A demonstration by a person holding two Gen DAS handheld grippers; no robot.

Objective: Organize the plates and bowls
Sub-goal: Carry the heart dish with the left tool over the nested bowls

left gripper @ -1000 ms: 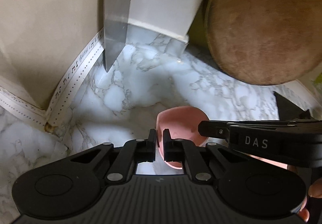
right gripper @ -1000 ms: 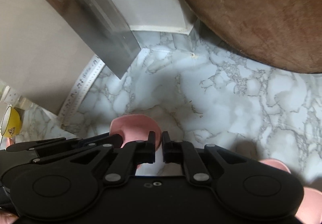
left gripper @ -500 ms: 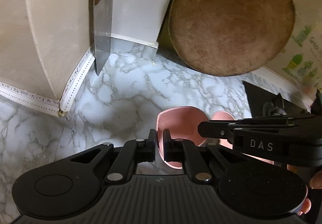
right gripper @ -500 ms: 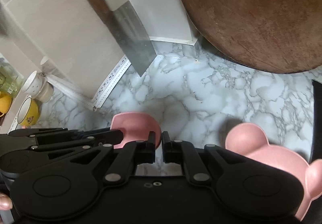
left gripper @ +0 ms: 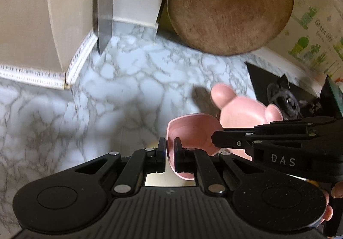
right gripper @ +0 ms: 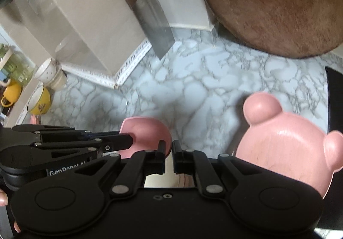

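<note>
My left gripper [left gripper: 169,145] is shut on the rim of a small pink bowl [left gripper: 193,131] and holds it above the marble counter [left gripper: 120,93]. The bowl also shows in the right wrist view [right gripper: 148,131], with the left gripper [right gripper: 126,142] at its left side. My right gripper [right gripper: 168,148] has its fingers nearly together just right of the bowl, with nothing between them. In the left wrist view the right gripper [left gripper: 216,138] reaches in from the right. A pink bear-shaped plate [right gripper: 285,144] lies on the counter at the right, also in the left wrist view [left gripper: 242,106].
A cleaver [right gripper: 154,24] leans against the wall at the back. A round wooden board [right gripper: 278,3] stands at the back right. A black stove top [left gripper: 289,93] is at the right edge. Yellow and white cups [right gripper: 40,99] stand at far left.
Both grippers have pulled back and up from the back wall with the pink bowl. The bear-shaped plate has come fully into view at the right.
</note>
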